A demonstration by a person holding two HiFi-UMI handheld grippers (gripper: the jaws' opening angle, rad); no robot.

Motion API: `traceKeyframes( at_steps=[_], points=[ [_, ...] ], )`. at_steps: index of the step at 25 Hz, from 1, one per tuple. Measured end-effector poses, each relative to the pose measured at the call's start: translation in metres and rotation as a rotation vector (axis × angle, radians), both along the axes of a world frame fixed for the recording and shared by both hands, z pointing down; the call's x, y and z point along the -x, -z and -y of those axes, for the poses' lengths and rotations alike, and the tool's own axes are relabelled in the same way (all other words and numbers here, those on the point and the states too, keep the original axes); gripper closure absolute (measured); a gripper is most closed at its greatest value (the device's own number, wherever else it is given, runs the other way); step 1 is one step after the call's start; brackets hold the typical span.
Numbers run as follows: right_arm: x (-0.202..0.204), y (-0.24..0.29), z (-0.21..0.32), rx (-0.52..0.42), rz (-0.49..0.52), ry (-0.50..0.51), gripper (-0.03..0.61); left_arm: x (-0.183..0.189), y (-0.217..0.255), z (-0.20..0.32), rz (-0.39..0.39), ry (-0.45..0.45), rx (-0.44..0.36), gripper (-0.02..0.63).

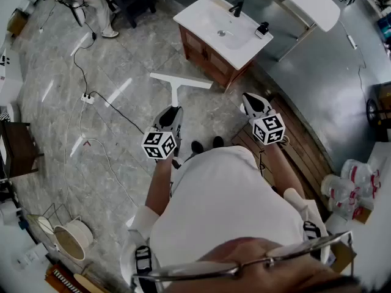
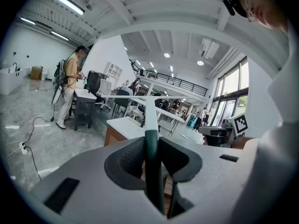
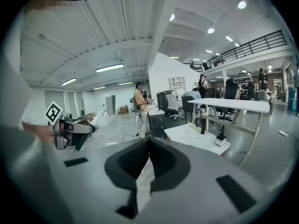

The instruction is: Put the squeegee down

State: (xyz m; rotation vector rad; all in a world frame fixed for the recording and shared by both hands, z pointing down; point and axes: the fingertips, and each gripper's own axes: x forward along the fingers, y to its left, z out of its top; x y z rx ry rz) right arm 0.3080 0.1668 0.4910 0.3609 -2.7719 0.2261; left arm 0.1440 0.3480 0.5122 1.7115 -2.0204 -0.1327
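Observation:
The squeegee has a white T-shaped blade, a white shaft and a dark green handle. My left gripper is shut on that handle and holds the blade out in the air above the grey floor, pointing towards the washbasin. In the left gripper view the green handle runs straight between the pads, and the white blade stands crosswise beyond the left gripper. My right gripper hangs to the right at about the same height. In its own view the right gripper has its tips together with nothing between them.
A white washbasin cabinet with a black tap stands ahead on the tiled floor. A power strip and cables lie at the left. A wooden platform is at the right, and a round basket at the lower left. A person stands by a desk.

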Motion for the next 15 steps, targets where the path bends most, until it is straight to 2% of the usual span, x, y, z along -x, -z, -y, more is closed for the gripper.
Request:
traceKeyframes(
  at_steps=[15],
  points=[
    [0.0013,-0.0028,0.0058,0.029,0.016,-0.03,0.574,0.0004,-0.0049,0.0011,-0.005,-0.001,0.001,0.518]
  ],
)
